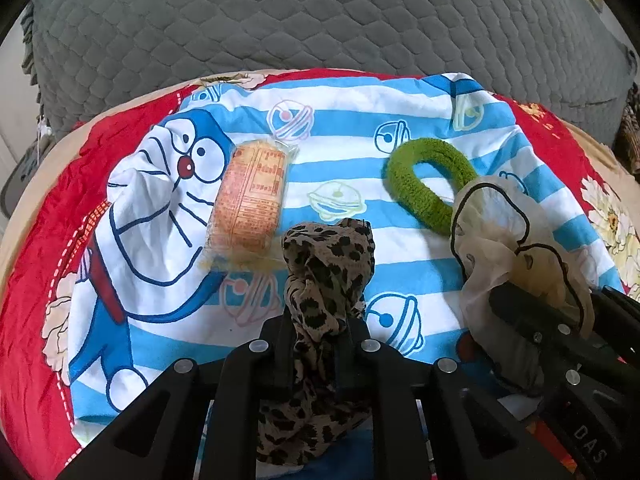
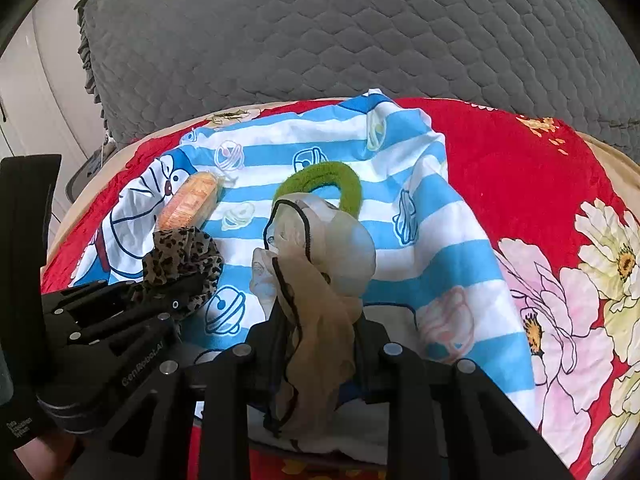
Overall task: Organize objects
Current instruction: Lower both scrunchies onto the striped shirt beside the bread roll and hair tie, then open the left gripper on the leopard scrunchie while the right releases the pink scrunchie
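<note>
My left gripper (image 1: pixel 318 336) is shut on a leopard-print scrunchie (image 1: pixel 328 264), which bunches up between its fingers; the same scrunchie (image 2: pixel 182 256) shows at the left of the right wrist view. My right gripper (image 2: pixel 320 328) is shut on a sheer beige scrunchie with a black edge (image 2: pixel 320 240), also seen at the right of the left wrist view as the beige scrunchie (image 1: pixel 500 236). A fuzzy green hair ring (image 1: pixel 428 180) lies on the blue-striped cartoon cloth (image 1: pixel 360 140) beyond it. An orange wrapped snack pack (image 1: pixel 250 196) lies left of centre.
The cartoon cloth rests on a red floral blanket (image 2: pixel 520 184). A grey quilted cushion (image 1: pixel 320 12) stands behind. The two grippers are side by side, close together.
</note>
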